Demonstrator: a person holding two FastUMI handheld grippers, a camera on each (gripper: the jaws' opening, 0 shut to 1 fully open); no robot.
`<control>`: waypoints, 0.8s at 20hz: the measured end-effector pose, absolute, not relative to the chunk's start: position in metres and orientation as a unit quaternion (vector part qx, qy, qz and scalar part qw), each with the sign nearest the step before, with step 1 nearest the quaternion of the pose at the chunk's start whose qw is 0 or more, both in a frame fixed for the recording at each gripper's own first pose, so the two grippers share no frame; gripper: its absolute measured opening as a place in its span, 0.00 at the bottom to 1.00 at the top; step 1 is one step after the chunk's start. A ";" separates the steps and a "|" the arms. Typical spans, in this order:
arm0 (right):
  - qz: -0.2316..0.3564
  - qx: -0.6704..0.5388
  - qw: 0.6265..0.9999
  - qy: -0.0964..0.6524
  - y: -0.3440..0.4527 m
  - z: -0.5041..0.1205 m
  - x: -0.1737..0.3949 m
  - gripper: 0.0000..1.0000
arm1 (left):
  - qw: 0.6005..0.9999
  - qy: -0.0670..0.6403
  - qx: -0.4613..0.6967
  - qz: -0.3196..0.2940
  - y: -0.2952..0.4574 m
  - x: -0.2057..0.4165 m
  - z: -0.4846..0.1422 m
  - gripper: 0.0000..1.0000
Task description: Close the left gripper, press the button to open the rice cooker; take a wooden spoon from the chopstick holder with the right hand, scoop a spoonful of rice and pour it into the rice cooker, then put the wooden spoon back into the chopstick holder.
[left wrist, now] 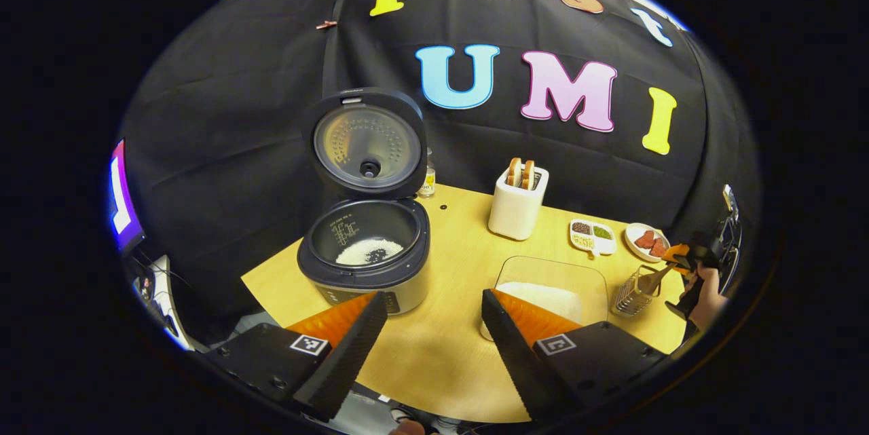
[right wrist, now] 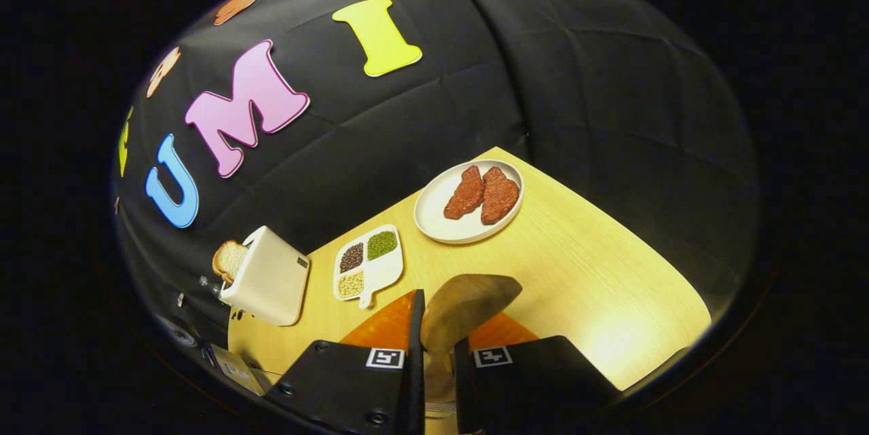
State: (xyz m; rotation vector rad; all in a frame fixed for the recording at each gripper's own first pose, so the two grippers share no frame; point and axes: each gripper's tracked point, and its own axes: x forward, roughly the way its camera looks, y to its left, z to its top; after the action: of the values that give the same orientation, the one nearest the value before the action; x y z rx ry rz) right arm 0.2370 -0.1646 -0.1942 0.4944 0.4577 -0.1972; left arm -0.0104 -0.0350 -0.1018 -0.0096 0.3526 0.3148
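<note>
Desk [left wrist: 441, 347] of pale wood fills the booth's floor of view, backed by black cloth on every side. On it stand the rice cooker [left wrist: 365, 262], lid raised and rice lying in its pot, a white toaster [left wrist: 517, 204] with bread, a divided dish of beans [left wrist: 593, 236], a plate of meat [right wrist: 470, 202], a clear rice container [left wrist: 553, 289] and the wire chopstick holder [left wrist: 631, 294]. The left gripper [left wrist: 434, 336] hovers above the desk's near edge, its fingers spread wide and holding nothing. Far right in the left gripper view, a hand [left wrist: 709, 296] tilts the right gripper [right wrist: 438, 347] over the holder; its fingers are narrowed around the wooden spoon [right wrist: 468, 306], whose bowl rises between them above the desk.
</note>
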 end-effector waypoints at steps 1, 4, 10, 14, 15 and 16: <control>-0.088 0.241 0.942 0.217 -0.159 -0.185 0.235 0.19 | 0.973 0.172 -0.011 0.154 -0.036 -0.009 -0.100 0.95; -0.076 0.225 0.955 0.177 -0.154 -0.151 0.232 0.19 | 0.976 0.160 -0.014 0.149 -0.031 -0.008 -0.094 0.96; -0.030 0.250 0.960 0.127 -0.121 -0.091 0.209 0.19 | 0.979 0.153 -0.017 0.131 -0.019 -0.009 -0.095 0.95; 0.006 0.260 0.957 0.129 -0.075 -0.075 0.197 0.19 | 0.980 0.160 -0.023 0.118 -0.005 -0.008 -0.100 0.96; 0.019 0.269 0.954 0.133 -0.060 -0.071 0.194 0.19 | 0.980 0.161 -0.024 0.116 -0.001 -0.008 -0.101 0.96; 0.031 0.274 0.952 0.132 -0.045 -0.066 0.193 0.19 | 0.980 0.161 -0.025 0.114 0.005 -0.008 -0.103 0.96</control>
State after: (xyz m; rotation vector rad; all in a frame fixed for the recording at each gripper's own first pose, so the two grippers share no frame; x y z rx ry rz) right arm 0.1932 -0.0452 -0.0665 0.5559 0.2675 0.0632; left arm -0.0085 0.0053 -0.1026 -0.0506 0.3246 0.2302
